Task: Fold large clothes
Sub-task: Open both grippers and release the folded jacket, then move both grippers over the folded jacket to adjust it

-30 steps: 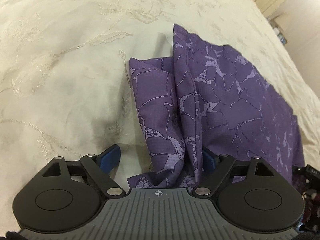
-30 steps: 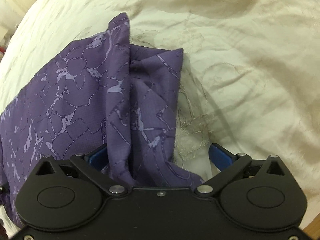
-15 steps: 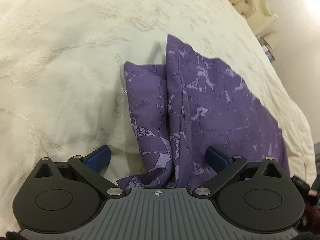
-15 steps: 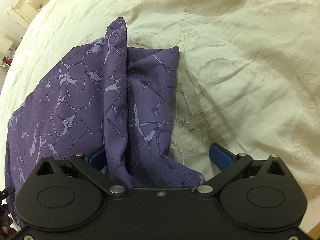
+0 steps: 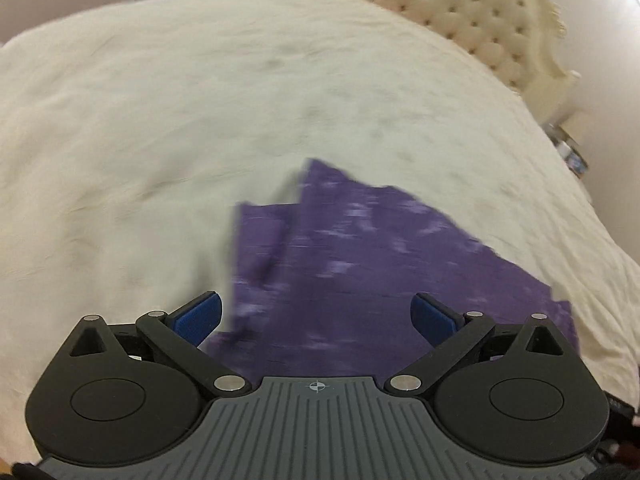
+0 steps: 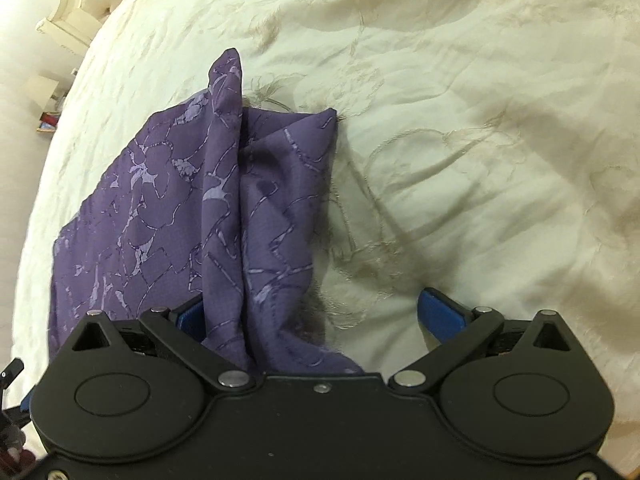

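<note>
A folded purple patterned garment [image 5: 380,264] lies on a cream bedspread [image 5: 160,128]; the left wrist view is blurred by motion. My left gripper [image 5: 316,316] is open above the garment's near edge, its blue pads wide apart and nothing held. In the right wrist view the garment [image 6: 200,208] shows a raised fold down its middle. My right gripper [image 6: 316,316] is open, with the near edge of the cloth lying loose between the fingers, close to the left pad [image 6: 190,314].
A cream tufted headboard [image 5: 460,16] stands at the far end of the bed. Small items sit on a bedside surface [image 5: 568,148]. The bedspread [image 6: 480,140] is wrinkled to the right of the garment.
My left gripper has opened wider, let go of the cloth edge and lifted back, so more of the bed and headboard show. My right gripper stays open and has pulled back slightly.
</note>
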The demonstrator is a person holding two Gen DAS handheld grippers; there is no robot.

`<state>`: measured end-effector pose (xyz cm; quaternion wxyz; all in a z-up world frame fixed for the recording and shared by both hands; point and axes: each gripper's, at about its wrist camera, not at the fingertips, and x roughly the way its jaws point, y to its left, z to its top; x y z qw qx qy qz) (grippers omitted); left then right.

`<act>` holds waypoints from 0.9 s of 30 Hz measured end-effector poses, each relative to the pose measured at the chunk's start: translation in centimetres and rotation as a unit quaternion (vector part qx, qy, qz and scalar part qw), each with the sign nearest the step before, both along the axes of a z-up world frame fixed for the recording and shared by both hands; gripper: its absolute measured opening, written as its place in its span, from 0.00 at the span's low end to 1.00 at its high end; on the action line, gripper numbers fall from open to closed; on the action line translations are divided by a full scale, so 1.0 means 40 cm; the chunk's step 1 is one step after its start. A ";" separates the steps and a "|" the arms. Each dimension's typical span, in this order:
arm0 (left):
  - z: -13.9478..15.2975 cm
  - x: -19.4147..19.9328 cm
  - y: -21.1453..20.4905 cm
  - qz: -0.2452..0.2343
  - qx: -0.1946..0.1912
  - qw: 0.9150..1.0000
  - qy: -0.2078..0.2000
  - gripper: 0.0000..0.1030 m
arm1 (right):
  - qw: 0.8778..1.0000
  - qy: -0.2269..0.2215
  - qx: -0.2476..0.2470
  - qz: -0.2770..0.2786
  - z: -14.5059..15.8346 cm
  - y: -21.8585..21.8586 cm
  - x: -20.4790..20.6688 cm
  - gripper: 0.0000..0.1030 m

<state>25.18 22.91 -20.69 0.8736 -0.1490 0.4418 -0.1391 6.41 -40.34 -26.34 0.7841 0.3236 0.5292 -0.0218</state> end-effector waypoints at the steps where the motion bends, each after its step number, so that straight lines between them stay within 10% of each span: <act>1: 0.007 -0.001 -0.029 -0.008 -0.001 1.000 -0.005 0.99 | 1.000 0.001 0.006 0.003 -0.001 -0.010 0.001 0.99; 27: -0.027 0.042 -0.528 -0.100 -0.008 0.994 -0.050 0.99 | 0.991 -0.076 -0.012 0.109 0.139 -0.072 0.047 0.99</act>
